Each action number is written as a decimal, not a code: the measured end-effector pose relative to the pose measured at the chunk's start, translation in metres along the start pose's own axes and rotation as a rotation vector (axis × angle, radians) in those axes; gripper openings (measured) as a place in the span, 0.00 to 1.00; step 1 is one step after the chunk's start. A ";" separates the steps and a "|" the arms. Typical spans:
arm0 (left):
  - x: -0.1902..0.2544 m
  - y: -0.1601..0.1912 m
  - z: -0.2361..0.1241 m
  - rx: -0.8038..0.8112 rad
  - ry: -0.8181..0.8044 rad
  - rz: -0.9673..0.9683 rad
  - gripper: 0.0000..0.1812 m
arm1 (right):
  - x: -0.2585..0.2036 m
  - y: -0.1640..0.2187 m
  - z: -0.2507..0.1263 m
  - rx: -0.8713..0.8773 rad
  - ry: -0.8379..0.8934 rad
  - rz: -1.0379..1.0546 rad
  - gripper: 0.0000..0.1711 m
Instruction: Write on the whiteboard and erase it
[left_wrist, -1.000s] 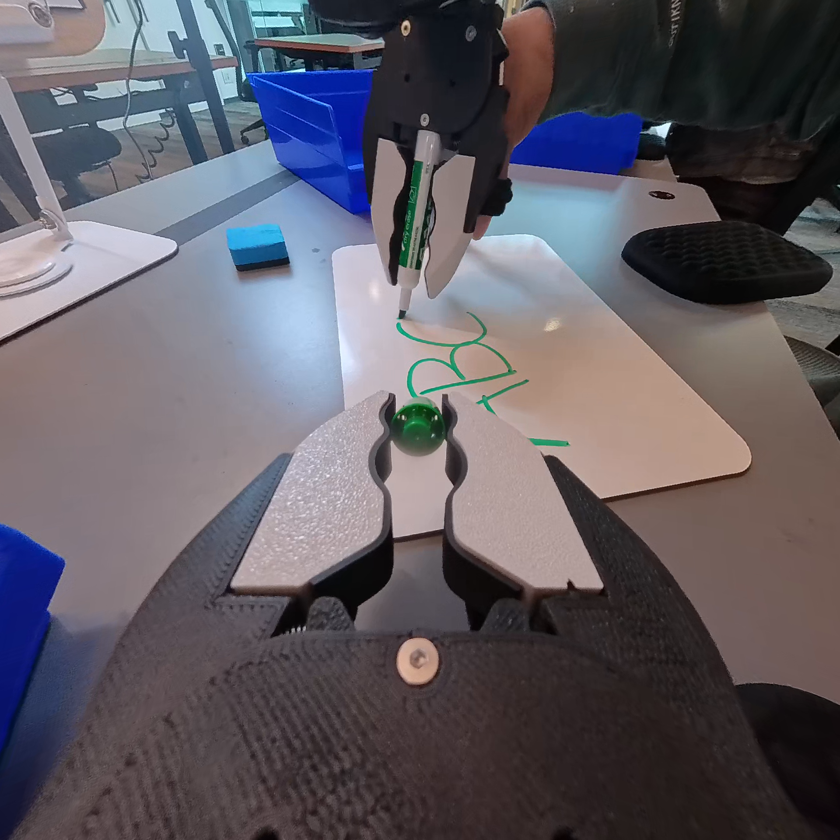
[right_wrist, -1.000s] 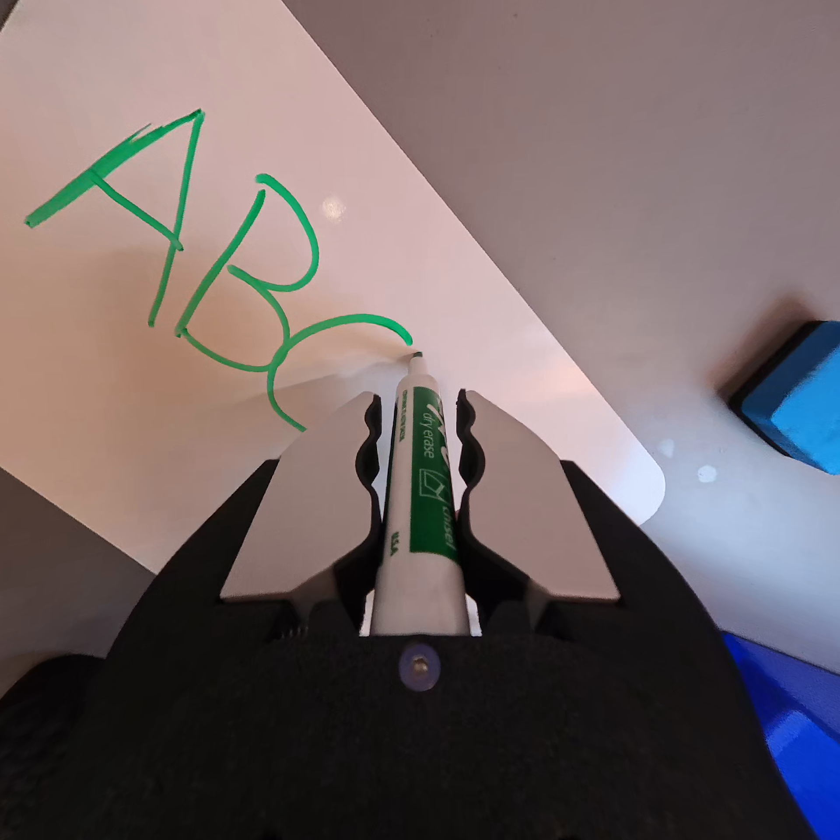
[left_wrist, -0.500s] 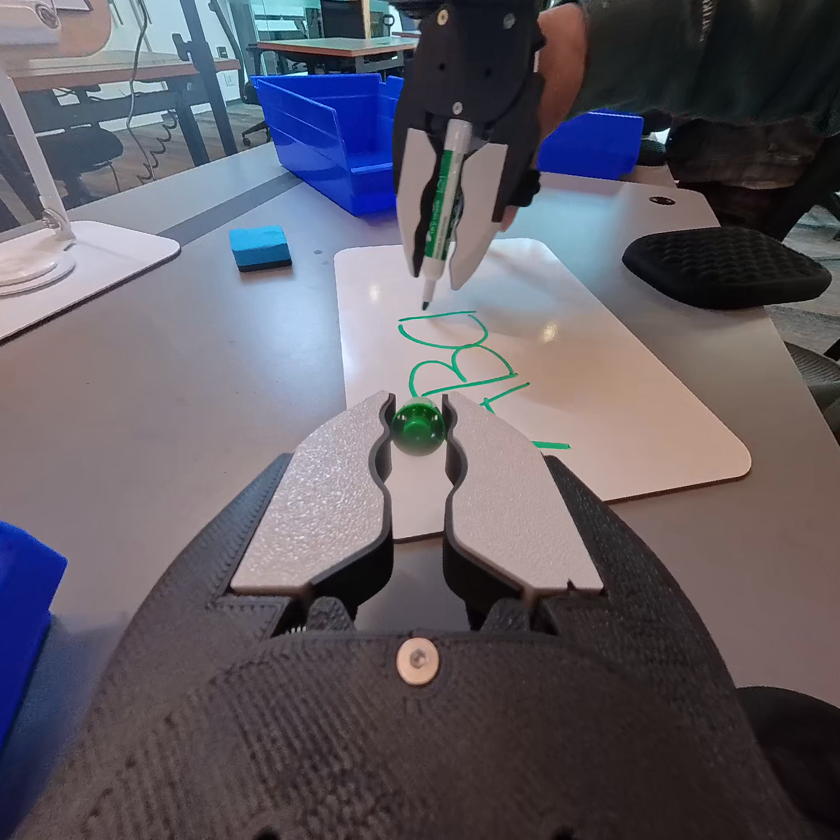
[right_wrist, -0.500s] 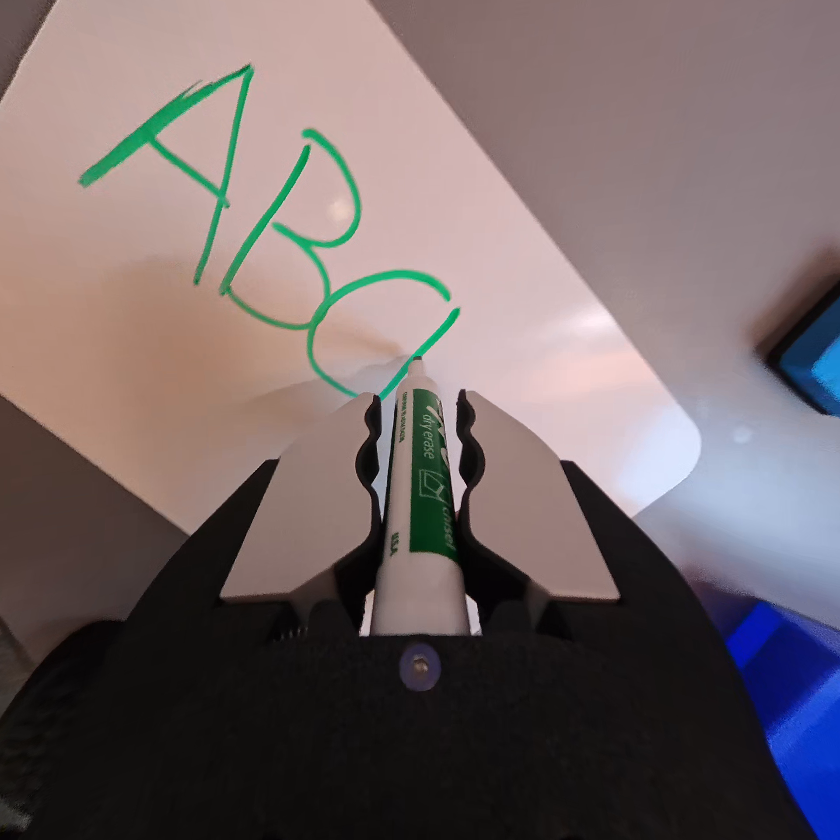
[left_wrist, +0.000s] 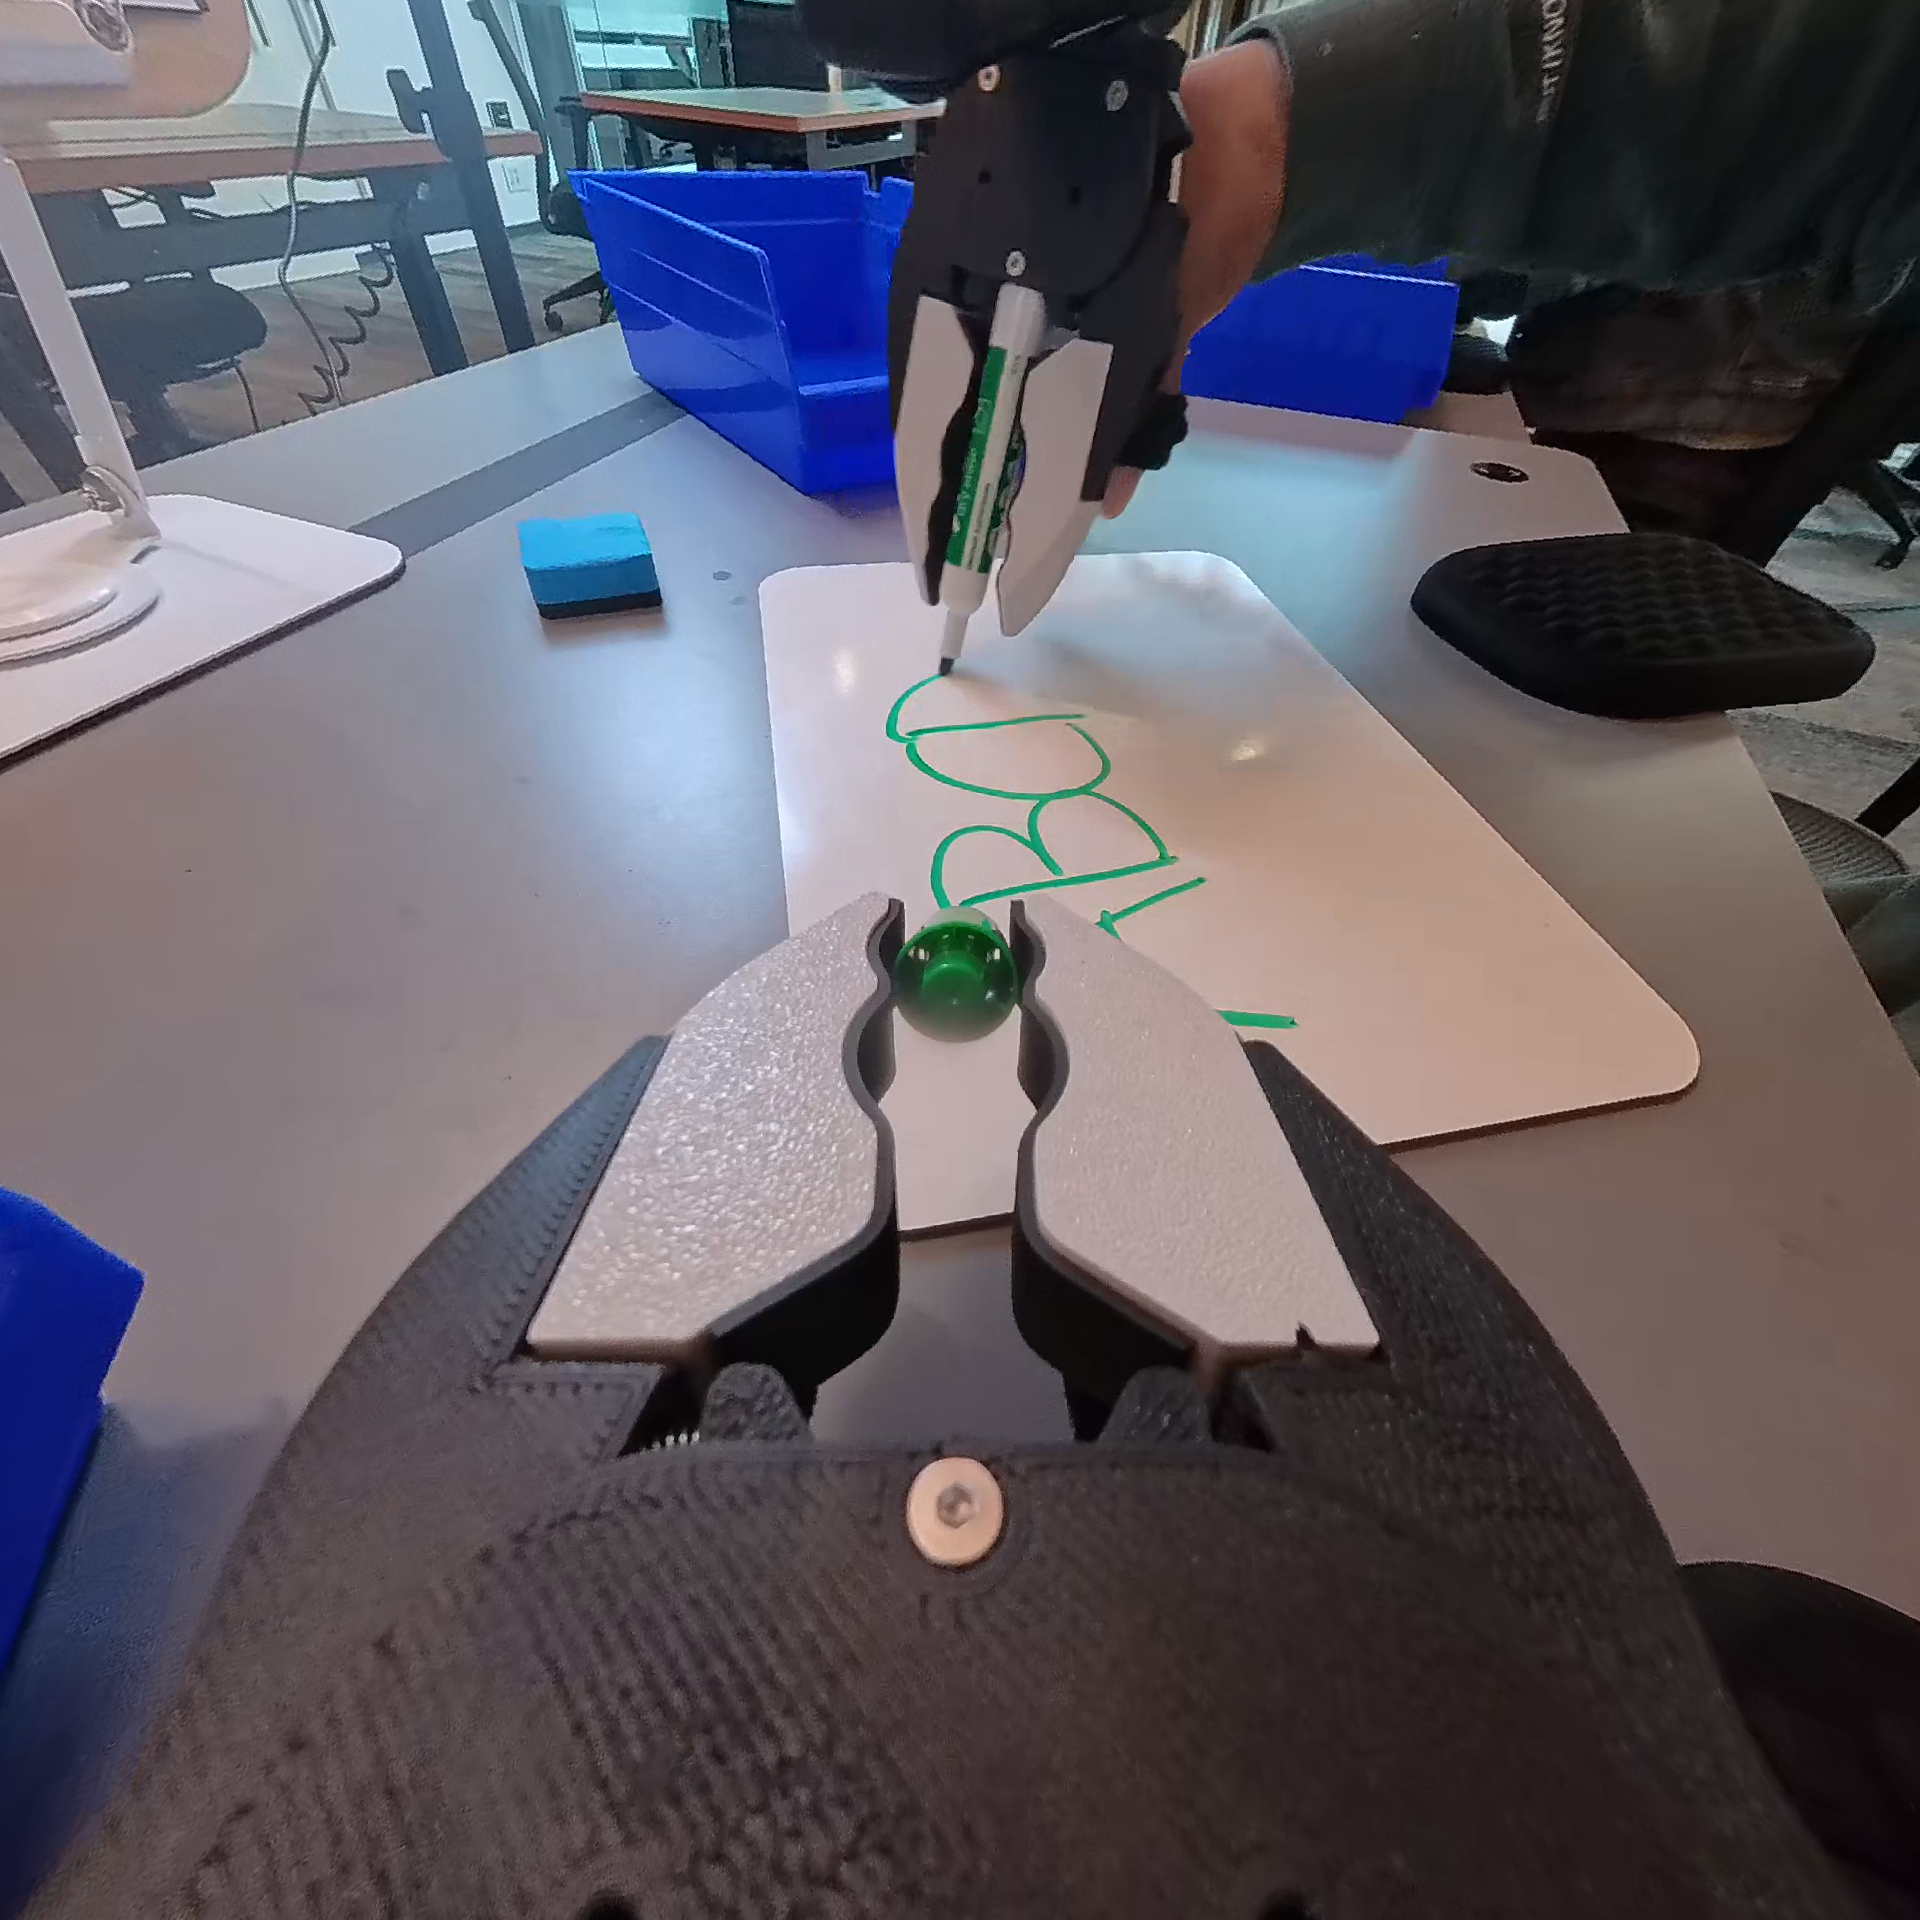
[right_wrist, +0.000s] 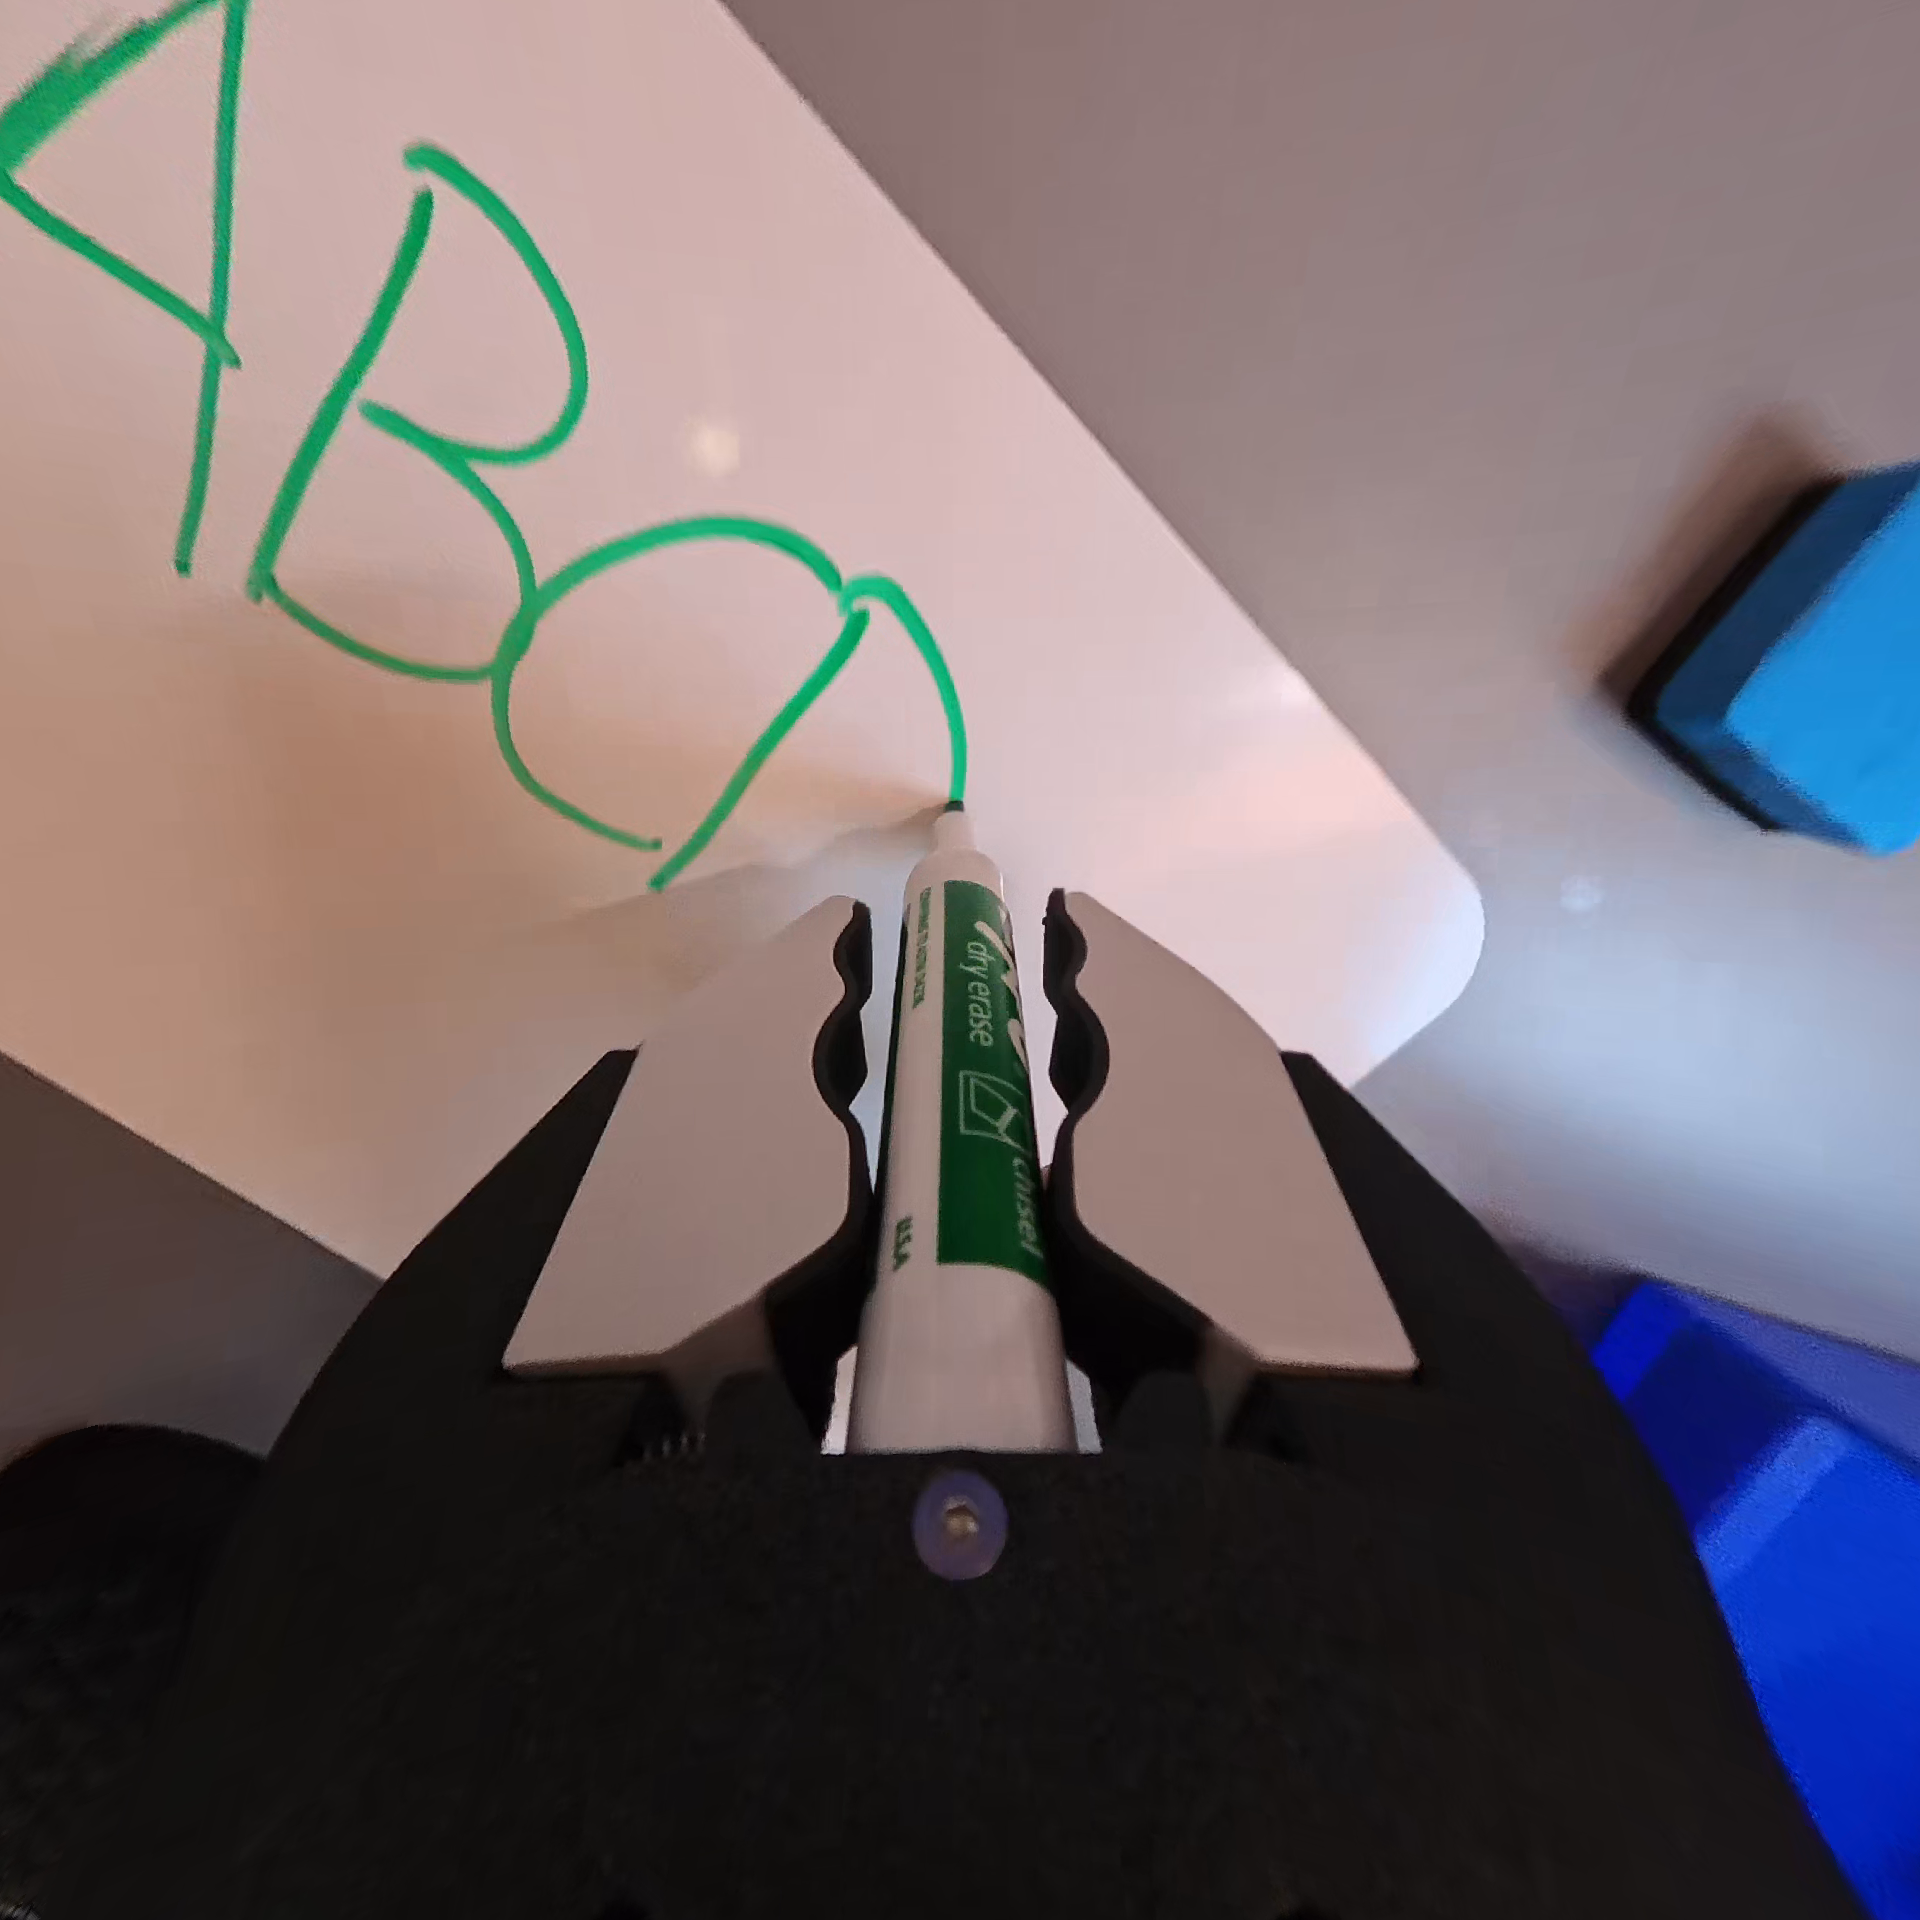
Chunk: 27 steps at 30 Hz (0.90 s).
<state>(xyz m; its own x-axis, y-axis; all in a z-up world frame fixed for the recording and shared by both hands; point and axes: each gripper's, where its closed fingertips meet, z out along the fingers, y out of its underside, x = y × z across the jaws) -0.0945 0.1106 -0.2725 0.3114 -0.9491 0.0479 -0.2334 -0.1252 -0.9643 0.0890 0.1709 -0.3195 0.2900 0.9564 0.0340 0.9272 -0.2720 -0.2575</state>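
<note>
A white whiteboard (left_wrist: 1351, 883) lies flat on the grey table and bears several green hand-drawn letters (left_wrist: 1039, 800). My right gripper (left_wrist: 971, 613) is shut on a green dry-erase marker (left_wrist: 987, 457), nearly upright, its tip touching the board at the end of the newest curved stroke. In the right wrist view the marker (right_wrist: 966, 1091) runs between the fingers of the right gripper (right_wrist: 951, 914), tip on the whiteboard (right_wrist: 312, 883). My left gripper (left_wrist: 951, 925) is shut on the green marker cap (left_wrist: 954, 987) above the board's near edge.
A blue eraser (left_wrist: 589, 561) lies on the table left of the board and also shows in the right wrist view (right_wrist: 1808, 707). Blue bins (left_wrist: 748, 312) stand behind the board. A black padded rest (left_wrist: 1642, 634) is at right, a white lamp base (left_wrist: 156, 592) at far left. My right fingertips sit around 20 cm from my left ones. My left tips are about 30 cm from the blue eraser (left_wrist: 589, 561), my right tips only 15 cm. My right wrist view (right_wrist: 1836, 605) looks at it from another angle.
The right gripper has drawn a straight stroke and then a curve after the earlier letters, moving the marker tip toward the board's far end. The left gripper has stayed still with the cap.
</note>
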 end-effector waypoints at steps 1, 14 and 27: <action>0.000 0.000 0.000 0.001 0.000 -0.001 0.11 | -0.002 0.007 -0.002 -0.006 -0.001 0.009 0.19; -0.002 0.000 0.000 0.004 -0.003 -0.017 0.11 | -0.012 0.007 -0.027 0.083 0.026 0.018 0.19; -0.001 0.000 0.000 0.002 0.003 -0.010 0.11 | 0.023 -0.003 0.001 0.043 0.021 0.023 0.19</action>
<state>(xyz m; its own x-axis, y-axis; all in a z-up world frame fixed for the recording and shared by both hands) -0.0948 0.1112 -0.2723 0.3109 -0.9487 0.0582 -0.2285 -0.1340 -0.9643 0.0930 0.1942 -0.3194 0.3168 0.9473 0.0472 0.9092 -0.2891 -0.2996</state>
